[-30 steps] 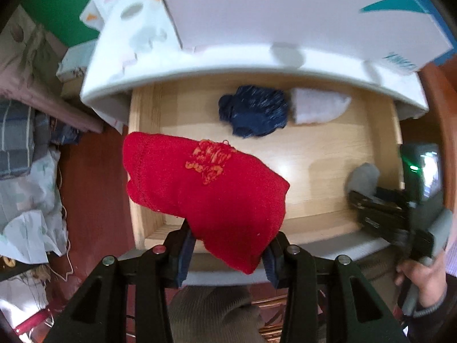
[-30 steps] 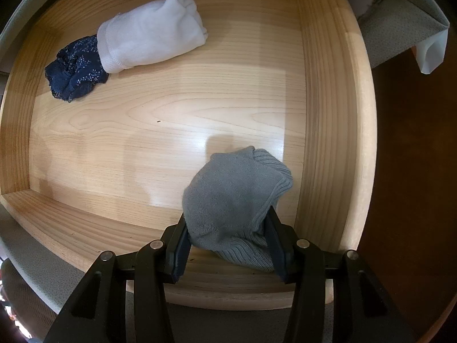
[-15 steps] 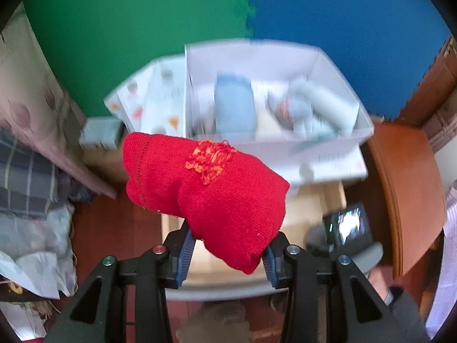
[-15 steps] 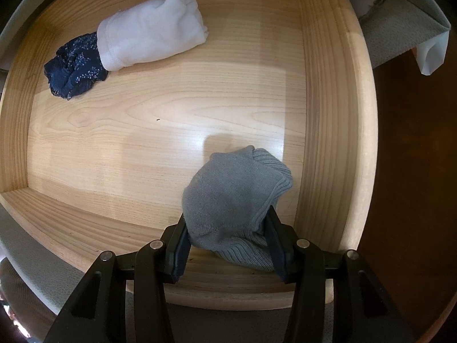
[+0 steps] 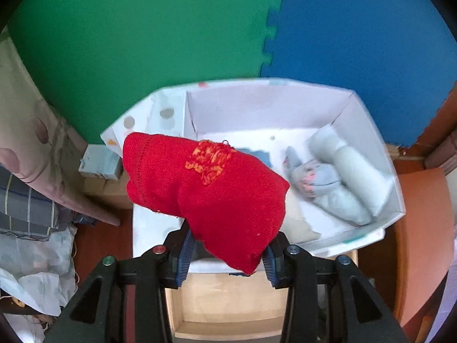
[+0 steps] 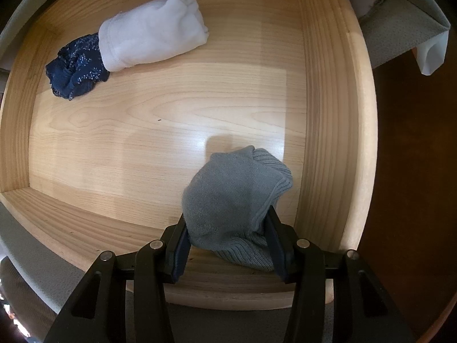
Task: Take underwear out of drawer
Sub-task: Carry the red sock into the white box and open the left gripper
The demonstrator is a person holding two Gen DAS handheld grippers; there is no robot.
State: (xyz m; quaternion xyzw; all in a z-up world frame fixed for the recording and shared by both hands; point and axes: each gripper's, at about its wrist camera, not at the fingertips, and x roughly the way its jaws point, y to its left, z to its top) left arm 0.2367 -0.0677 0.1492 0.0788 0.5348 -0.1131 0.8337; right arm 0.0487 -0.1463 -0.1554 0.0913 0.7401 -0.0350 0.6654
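A red piece [image 5: 211, 191] is clenched between the fingers of the left gripper [image 5: 225, 253] and is held up above the near edge of a white box [image 5: 371, 131], clear of the drawer [image 5: 228, 308] seen below. Several pale rolled pieces [image 5: 340, 177] are already laid in the box, toward its right wall, so part of the task is judged done, and the red piece is judged to be on its way into the box, though it is not yet released.

In the right wrist view, a navy piece [image 6: 75, 67] is seen at the back left corner of the drawer, touched on its right by a white roll [image 6: 154, 41] lying along the back wall. At the front right corner, a grey piece [image 6: 234, 203] is grasped by the right gripper [image 6: 228, 248], its fingers closed on the cloth. Whether the grey piece is lifted off the drawer floor cannot be told; it is not yet out of the drawer.

Three pieces are thus judged left: the grey one, already gripped, then the navy and the white, both untouched.
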